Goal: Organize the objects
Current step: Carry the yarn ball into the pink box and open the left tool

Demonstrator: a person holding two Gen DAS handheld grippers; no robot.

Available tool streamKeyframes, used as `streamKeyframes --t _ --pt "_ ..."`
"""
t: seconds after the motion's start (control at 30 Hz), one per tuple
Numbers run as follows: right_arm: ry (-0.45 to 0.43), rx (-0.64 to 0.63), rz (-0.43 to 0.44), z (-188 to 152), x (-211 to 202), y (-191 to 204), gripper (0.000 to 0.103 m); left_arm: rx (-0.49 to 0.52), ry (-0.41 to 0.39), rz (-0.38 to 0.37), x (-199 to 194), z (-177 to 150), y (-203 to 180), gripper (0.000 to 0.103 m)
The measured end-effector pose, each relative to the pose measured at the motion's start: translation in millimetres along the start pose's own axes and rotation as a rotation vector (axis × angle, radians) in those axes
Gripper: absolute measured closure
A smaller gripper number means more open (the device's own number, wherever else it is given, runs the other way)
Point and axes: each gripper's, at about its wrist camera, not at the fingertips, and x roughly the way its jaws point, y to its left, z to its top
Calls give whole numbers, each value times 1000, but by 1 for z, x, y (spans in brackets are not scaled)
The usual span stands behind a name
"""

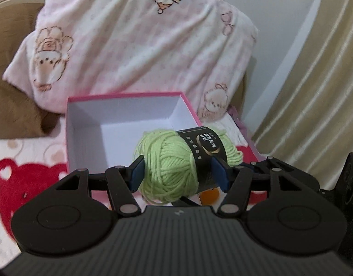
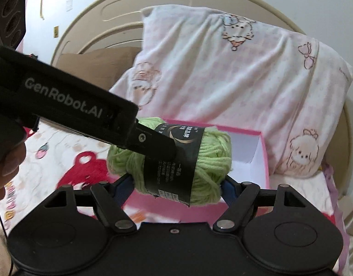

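Note:
A light green yarn ball (image 1: 176,165) with a black paper band is held in the air in front of an open pink box (image 1: 130,119) with a white inside. My left gripper (image 1: 178,172) is shut on the yarn, its blue pads (image 1: 137,172) pressing both sides. In the right wrist view the same yarn ball (image 2: 176,163) sits between the fingers of my right gripper (image 2: 178,184), which also appear shut on it. The left gripper's body (image 2: 73,105) reaches in from the left and covers part of the yarn. The pink box (image 2: 256,156) lies behind it.
A pink-and-white pillow (image 1: 142,41) with cartoon animals leans on the beige headboard (image 2: 121,11) behind the box. The bed cover (image 1: 27,172) is white with red bears. A brown cushion (image 1: 13,105) lies at left. Beige curtains (image 1: 314,92) hang at right.

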Motion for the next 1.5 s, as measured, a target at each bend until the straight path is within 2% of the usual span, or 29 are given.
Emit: streamKeyframes --t 0.07,0.13,0.4,0.57,0.7,0.8,0.87,0.93,1.0,1.03,1.07,1.17,1.3,1.37,1.4,1.5 --pt "27 14 11 4 22 -15 23 -6 17 4 24 10 4 44" --pt "98 66 52 10 48 -34 26 -19 55 8 54 17 11 44" --pt "225 82 -13 6 119 -74 26 -198 143 -47 145 23 47 44" --pt "304 73 -70 -1 160 -80 28 -223 197 -1 184 15 57 44" --pt "352 -21 -88 -1 179 -67 27 -263 221 30 199 8 66 44" --pt "349 -47 -97 -1 178 -68 27 -300 229 18 201 3 68 45" --pt "334 -40 -113 -4 172 -77 27 -278 237 12 205 1 66 50" --pt "311 -43 -126 -6 162 -80 29 -292 261 11 210 -2 62 51" --pt "299 -23 -94 -10 150 -83 30 -325 279 -16 216 -2 59 51" --pt "309 -5 -64 -9 150 -89 40 -334 272 -19 218 -1 56 51" --pt "323 17 -35 -9 148 -98 57 -328 258 -14 219 0 53 52" --pt "321 74 -25 -14 145 -112 70 -256 211 36 222 6 40 51" --pt "286 112 -5 -17 138 -116 70 -205 190 83 212 11 32 48" --pt "274 118 1 -20 132 -112 69 -187 189 92 201 10 28 40" --pt "264 117 4 -21 126 -108 65 -177 190 96 195 10 27 38" --pt "240 106 7 -24 109 -98 64 -133 202 109 173 8 19 37"
